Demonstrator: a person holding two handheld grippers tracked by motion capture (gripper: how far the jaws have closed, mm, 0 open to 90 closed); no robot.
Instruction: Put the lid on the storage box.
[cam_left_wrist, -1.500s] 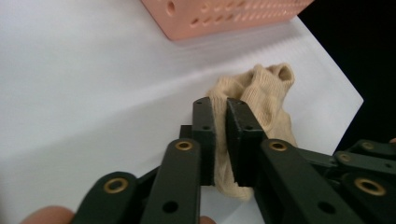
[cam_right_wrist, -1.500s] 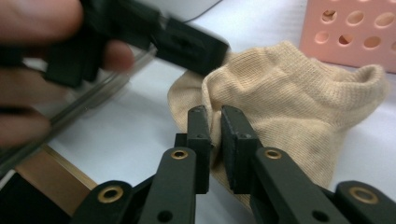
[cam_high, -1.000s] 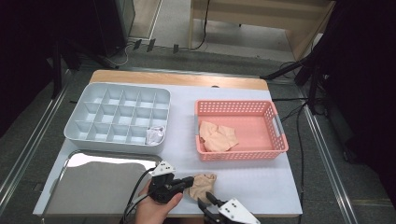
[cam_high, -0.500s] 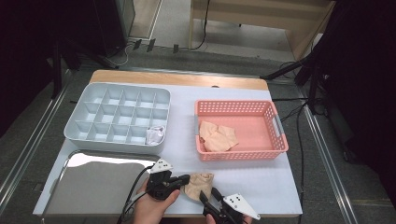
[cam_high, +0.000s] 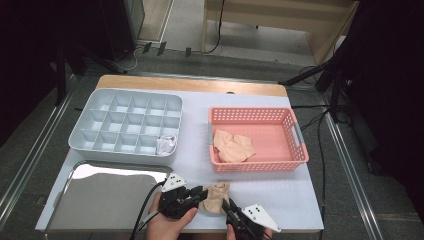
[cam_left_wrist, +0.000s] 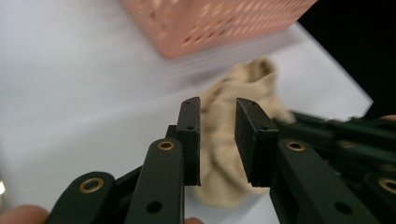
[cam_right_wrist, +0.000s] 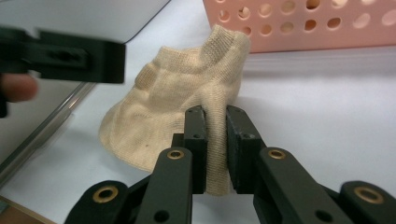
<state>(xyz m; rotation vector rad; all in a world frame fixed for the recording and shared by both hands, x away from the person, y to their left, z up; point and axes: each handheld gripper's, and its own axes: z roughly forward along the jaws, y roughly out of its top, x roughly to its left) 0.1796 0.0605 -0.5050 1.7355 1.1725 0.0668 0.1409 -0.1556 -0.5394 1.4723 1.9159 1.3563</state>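
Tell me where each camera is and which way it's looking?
High view: sits above the table's near side, looking forward and down at the tray, basket and the person's hands with both grippers.
Left gripper view: rides the left gripper, looking along its parted jaws at the beige sock.
Right gripper view: rides the right gripper, whose jaws, having just closed further, pinch a fold of the sock; the left gripper crosses its upper left.
Shared: sock and pink basket.

Grey divided tray (cam_high: 125, 122) (white cloth (cam_high: 166, 144) inside), pink basket (cam_high: 295, 131), steel tray (cam_high: 100, 200)
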